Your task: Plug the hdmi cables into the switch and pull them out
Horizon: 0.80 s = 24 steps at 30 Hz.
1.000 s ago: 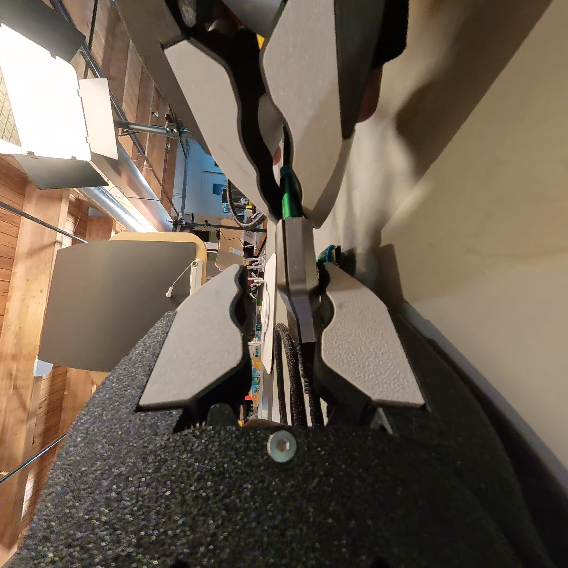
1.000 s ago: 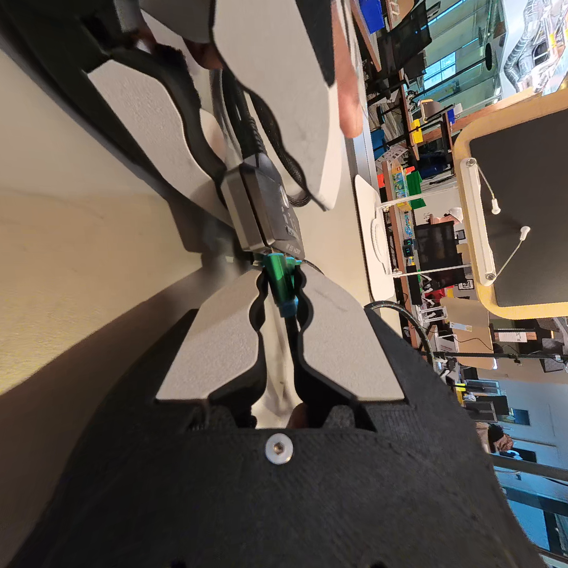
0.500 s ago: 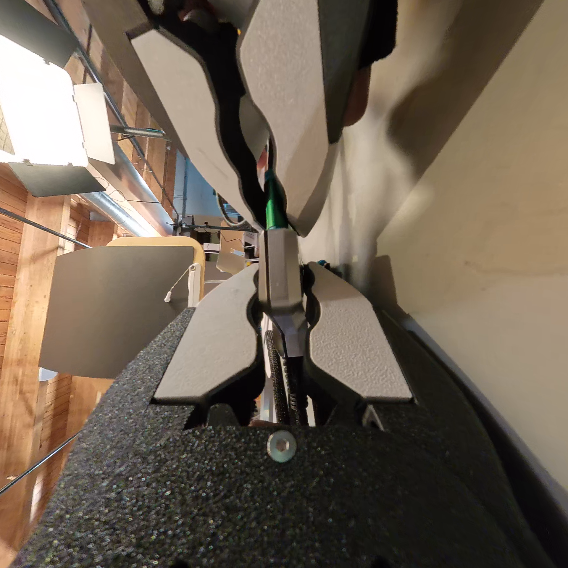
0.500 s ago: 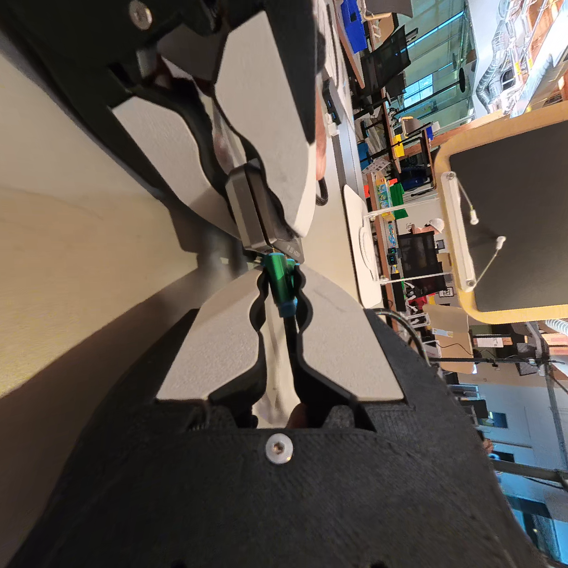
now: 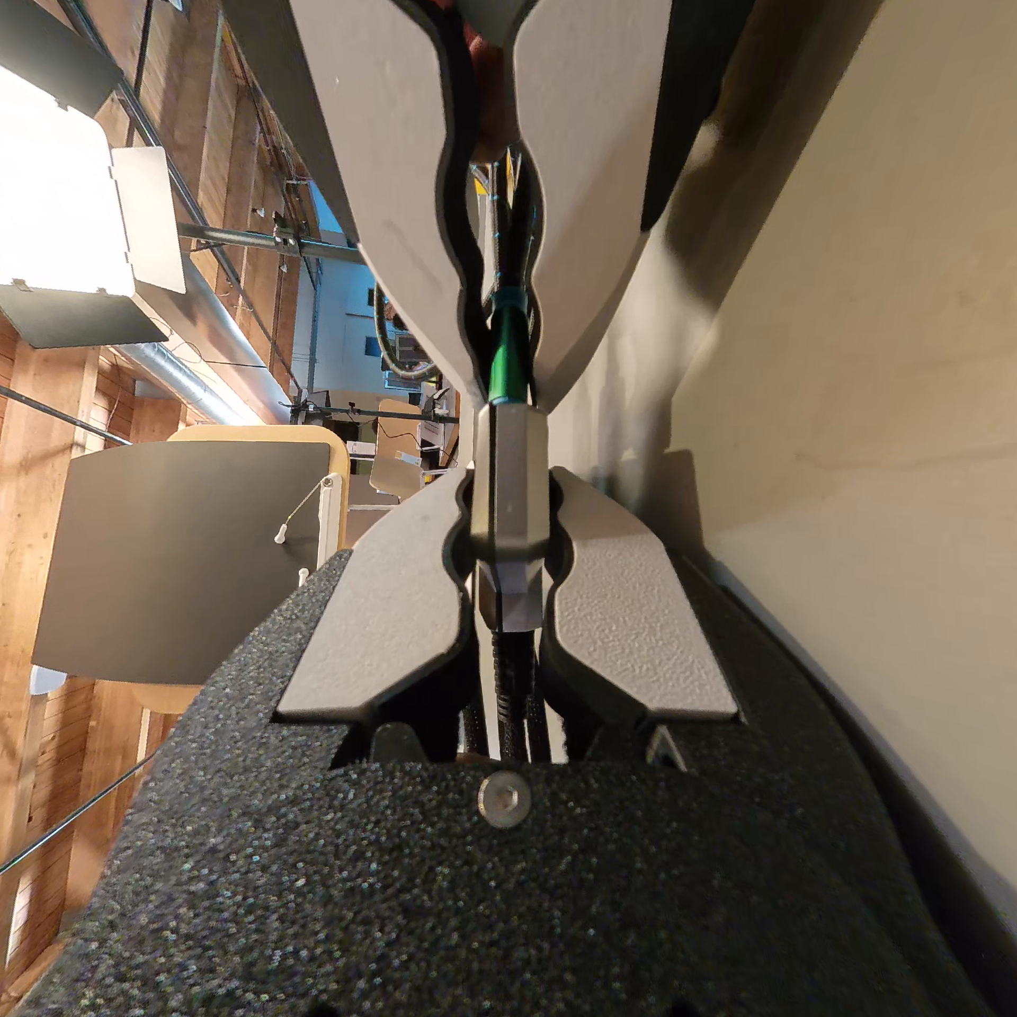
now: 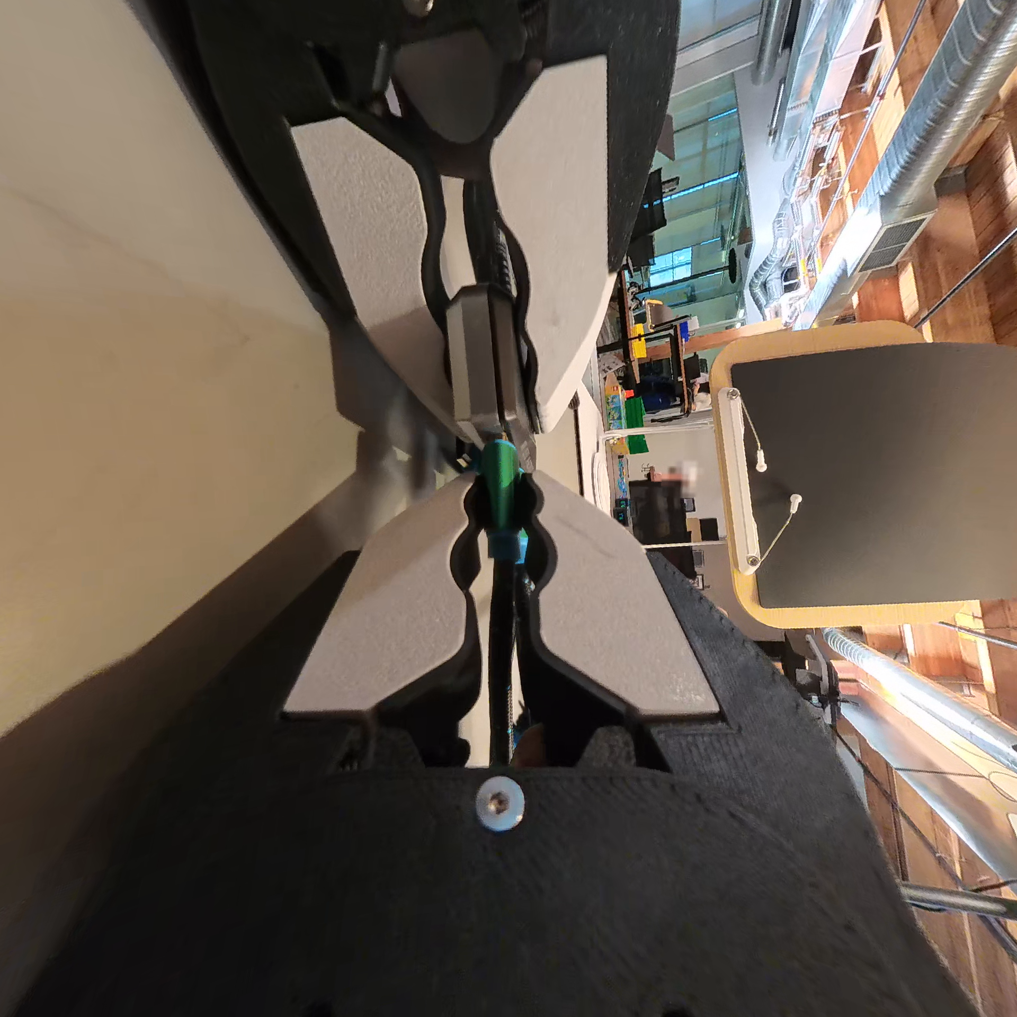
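In the left wrist view my left gripper (image 5: 509,484) is shut on the grey metal HDMI switch (image 5: 509,512), whose black braided cable (image 5: 512,671) runs back between the fingers. My right gripper (image 5: 506,385) faces it from above, shut on a green HDMI plug (image 5: 506,357) whose end meets the switch's end. In the right wrist view my right gripper (image 6: 503,484) holds the green plug (image 6: 498,495), with its black cable (image 6: 501,633) behind. The left gripper (image 6: 495,424) holds the switch (image 6: 476,368) opposite. I cannot tell how deep the plug sits.
The cream tabletop (image 5: 825,385) runs close along one side of both grippers and also shows in the right wrist view (image 6: 137,330). A black board in a wooden frame (image 5: 181,550) stands beyond. A bright studio light (image 5: 55,192) hangs behind. Both grippers' tips are close together, under 4 cm apart.
My left gripper has closed on the switch, which a second ago lay against one finger only. Both grippers have lined up tip to tip, with the green plug held against the switch throughout.
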### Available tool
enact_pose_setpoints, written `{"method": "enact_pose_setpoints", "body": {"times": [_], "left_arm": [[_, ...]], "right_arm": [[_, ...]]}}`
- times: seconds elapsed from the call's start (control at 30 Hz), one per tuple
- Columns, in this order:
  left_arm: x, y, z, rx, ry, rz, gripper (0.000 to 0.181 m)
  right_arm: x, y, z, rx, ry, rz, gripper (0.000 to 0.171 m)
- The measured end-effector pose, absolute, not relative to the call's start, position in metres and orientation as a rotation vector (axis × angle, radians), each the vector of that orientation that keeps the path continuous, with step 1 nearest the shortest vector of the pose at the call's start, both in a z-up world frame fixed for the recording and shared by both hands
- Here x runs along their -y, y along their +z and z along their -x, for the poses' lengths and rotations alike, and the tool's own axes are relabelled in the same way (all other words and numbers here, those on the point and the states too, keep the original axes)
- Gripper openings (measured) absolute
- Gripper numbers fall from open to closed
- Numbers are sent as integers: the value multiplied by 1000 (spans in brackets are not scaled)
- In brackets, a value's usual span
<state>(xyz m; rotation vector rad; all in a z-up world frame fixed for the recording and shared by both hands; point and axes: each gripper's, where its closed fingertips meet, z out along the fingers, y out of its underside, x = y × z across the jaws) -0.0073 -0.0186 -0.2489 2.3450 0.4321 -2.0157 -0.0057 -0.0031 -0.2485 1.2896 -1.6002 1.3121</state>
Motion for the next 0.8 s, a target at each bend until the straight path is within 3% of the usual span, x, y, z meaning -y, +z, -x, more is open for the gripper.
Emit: {"method": "enact_pose_setpoints", "body": {"times": [0.67, 0.8], "left_arm": [[8, -248, -1, -368, -2047, -2369, 24], [72, -241, -28, -665, -1999, -2209, 23]], "right_arm": [[-10, -248, -5, 1561, 1410, -1317, 13], [-28, -239, 43, 1604, 1411, -1186, 12]]}}
